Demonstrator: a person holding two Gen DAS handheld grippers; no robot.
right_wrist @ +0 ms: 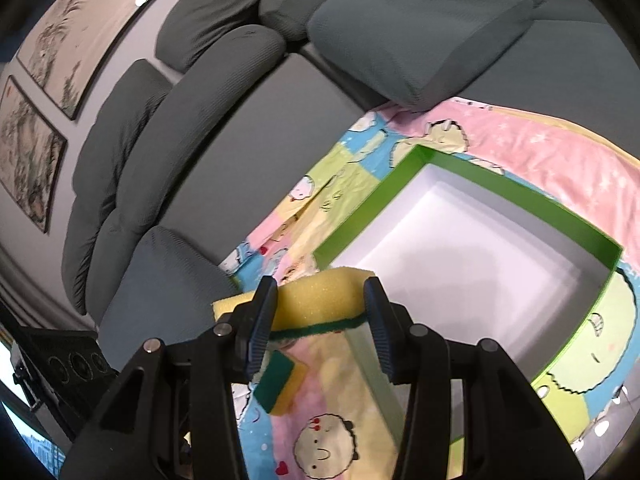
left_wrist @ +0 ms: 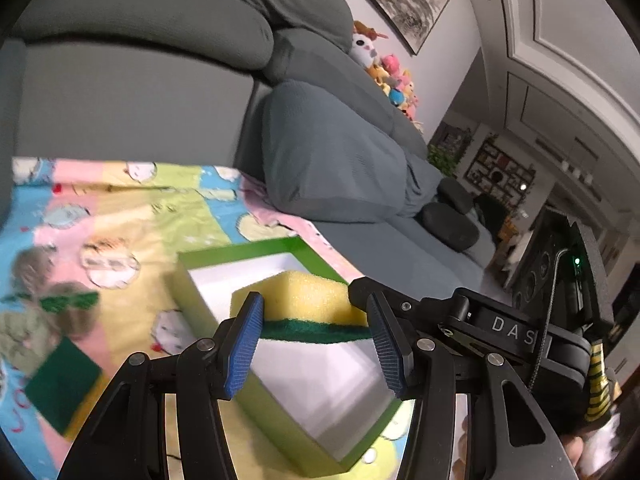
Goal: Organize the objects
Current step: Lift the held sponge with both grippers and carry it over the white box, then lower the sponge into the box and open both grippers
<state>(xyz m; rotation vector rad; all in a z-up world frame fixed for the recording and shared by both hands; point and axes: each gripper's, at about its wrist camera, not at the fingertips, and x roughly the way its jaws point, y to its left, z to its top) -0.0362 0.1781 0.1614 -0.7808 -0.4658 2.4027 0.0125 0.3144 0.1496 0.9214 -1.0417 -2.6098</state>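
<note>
My left gripper [left_wrist: 316,340] is shut on a yellow sponge with a green scouring layer [left_wrist: 304,300] and holds it above the open green box with a white inside [left_wrist: 320,392]. My right gripper [right_wrist: 320,324] is shut on a second yellow and green sponge [right_wrist: 316,300], held above the near left corner of the same green box [right_wrist: 472,256]. A third sponge lies green side up on the blanket, seen in the left wrist view [left_wrist: 60,384] and in the right wrist view [right_wrist: 280,380].
The box sits on a colourful cartoon blanket [right_wrist: 532,140] spread over a grey sofa [left_wrist: 132,92] with loose cushions [right_wrist: 404,32]. Plush toys [left_wrist: 384,64] are piled at the sofa's far end. The other gripper's black body [left_wrist: 540,328] is at the right.
</note>
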